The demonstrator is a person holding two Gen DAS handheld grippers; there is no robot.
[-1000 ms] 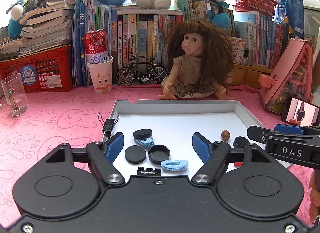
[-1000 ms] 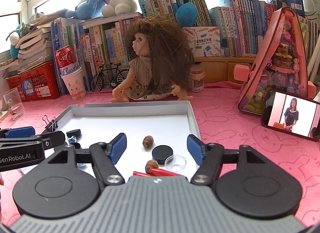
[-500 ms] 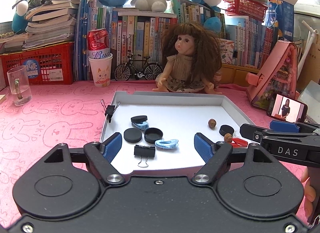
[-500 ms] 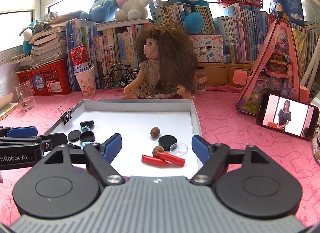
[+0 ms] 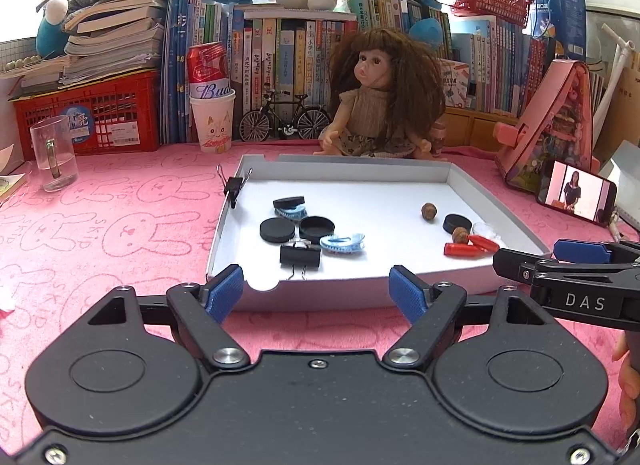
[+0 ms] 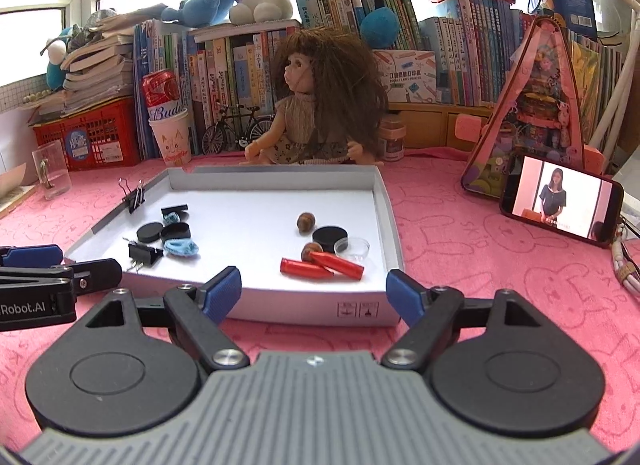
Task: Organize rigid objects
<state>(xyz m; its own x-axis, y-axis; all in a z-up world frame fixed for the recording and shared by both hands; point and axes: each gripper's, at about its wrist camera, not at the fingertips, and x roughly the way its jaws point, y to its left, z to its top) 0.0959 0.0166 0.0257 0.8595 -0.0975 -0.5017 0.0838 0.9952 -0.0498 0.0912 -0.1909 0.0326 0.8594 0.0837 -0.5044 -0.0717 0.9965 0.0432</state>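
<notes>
We hold our left gripper (image 5: 316,289) and our right gripper (image 6: 314,291) side by side, both tilted downward — jaws spread wide and empty. Our right hand (image 5: 626,369) shows only as fingertips at the frame's edge.

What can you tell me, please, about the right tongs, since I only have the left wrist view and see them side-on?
Observer: In the right wrist view the right tongs stand open, nothing between the pads, just short of the white tray.
Operator: What lies nearest them inside the tray?
Observer: Two red tubes, touching at an angle, close to the front wall.
Operator: Is anything printed on that wall?
Observer: Yes, two small handling symbols on its outside face.
</notes>
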